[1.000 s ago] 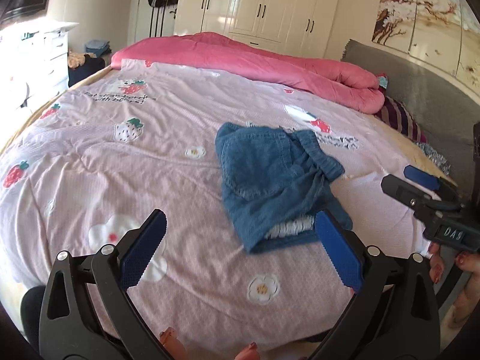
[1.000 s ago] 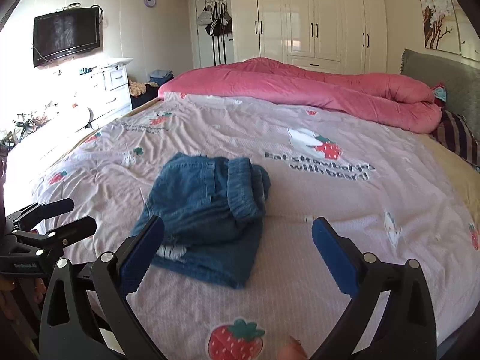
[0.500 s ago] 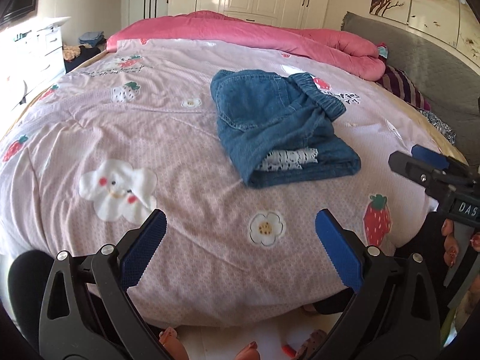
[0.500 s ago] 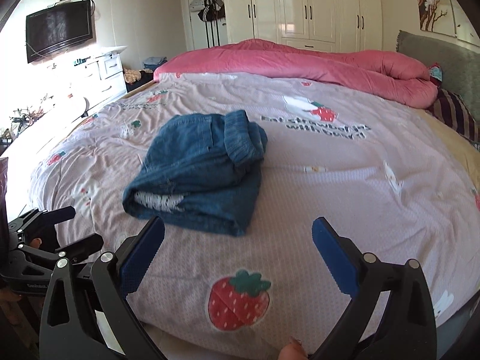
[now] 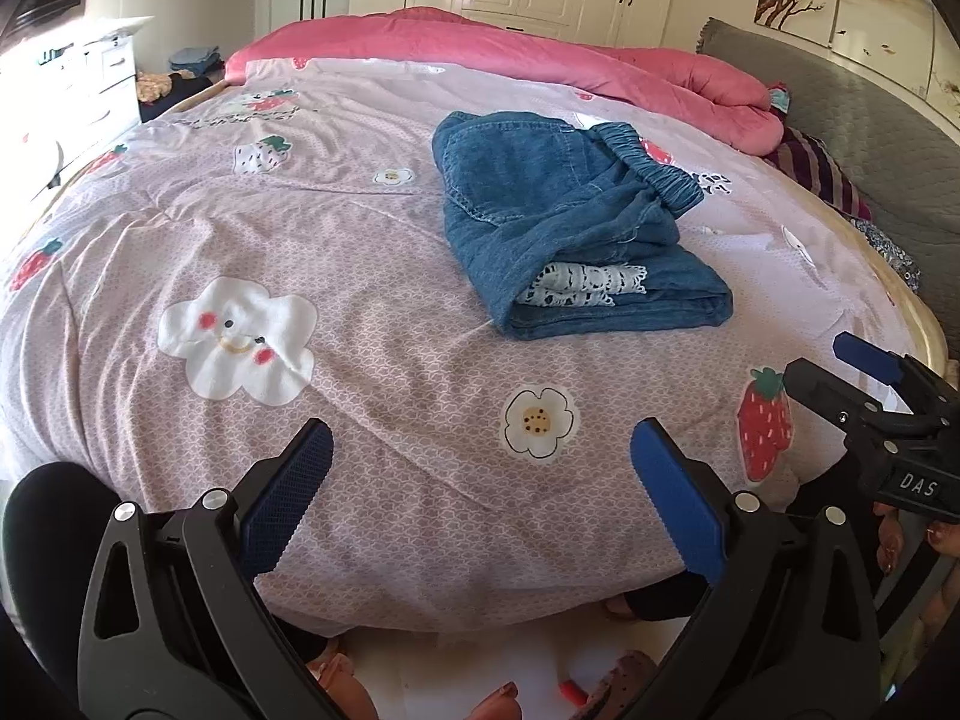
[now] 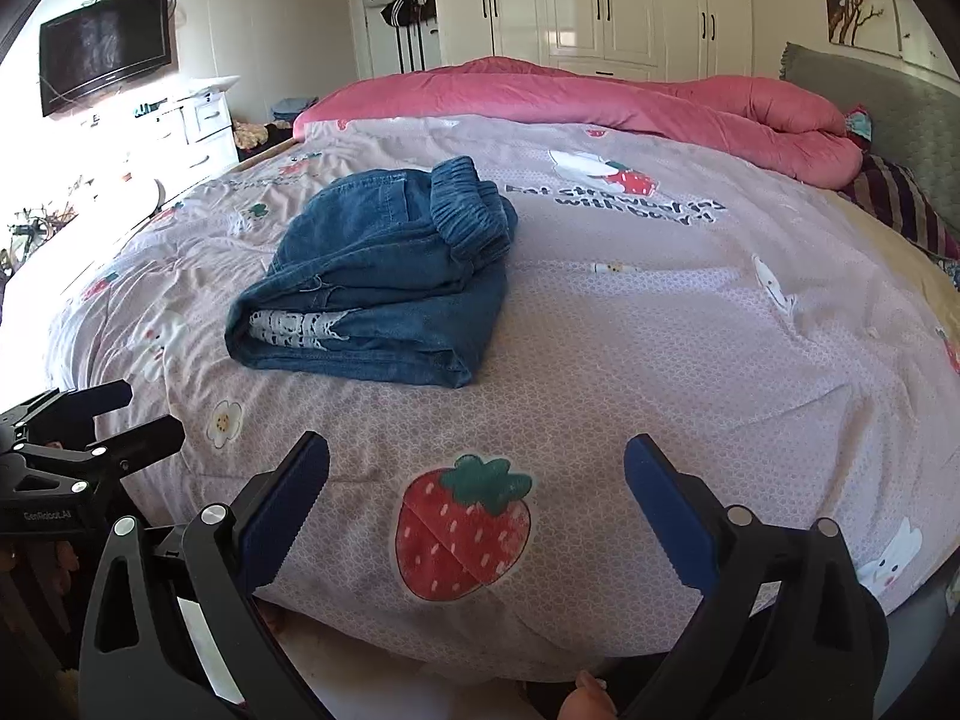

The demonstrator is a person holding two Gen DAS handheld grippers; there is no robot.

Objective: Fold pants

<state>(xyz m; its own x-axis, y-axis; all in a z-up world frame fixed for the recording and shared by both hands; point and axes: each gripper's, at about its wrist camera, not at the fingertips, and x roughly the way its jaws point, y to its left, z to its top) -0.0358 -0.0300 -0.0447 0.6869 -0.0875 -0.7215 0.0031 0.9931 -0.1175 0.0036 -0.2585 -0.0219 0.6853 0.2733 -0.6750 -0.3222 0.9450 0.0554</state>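
The blue denim pants (image 5: pixel 558 222) lie folded in a compact stack on the pink printed bedspread (image 5: pixel 300 240), white lace trim showing at the near end. They also show in the right wrist view (image 6: pixel 384 276). My left gripper (image 5: pixel 480 480) is open and empty, held off the bed's near edge, well short of the pants. My right gripper (image 6: pixel 477 486) is open and empty too, over the bed edge. Each gripper shows in the other's view, the right one (image 5: pixel 864 384) and the left one (image 6: pixel 90 420).
A rolled pink duvet (image 5: pixel 540 60) lies along the far side of the bed. A grey headboard (image 5: pixel 870 138) and striped pillow (image 5: pixel 822 174) are at right. White dresser (image 6: pixel 198 132), wall TV (image 6: pixel 105 51) and wardrobes (image 6: pixel 600 0) stand beyond.
Both grippers have drawn back from the pants toward the bed's near edge and lowered; the folded pants stay put and now sit farther away in both views.
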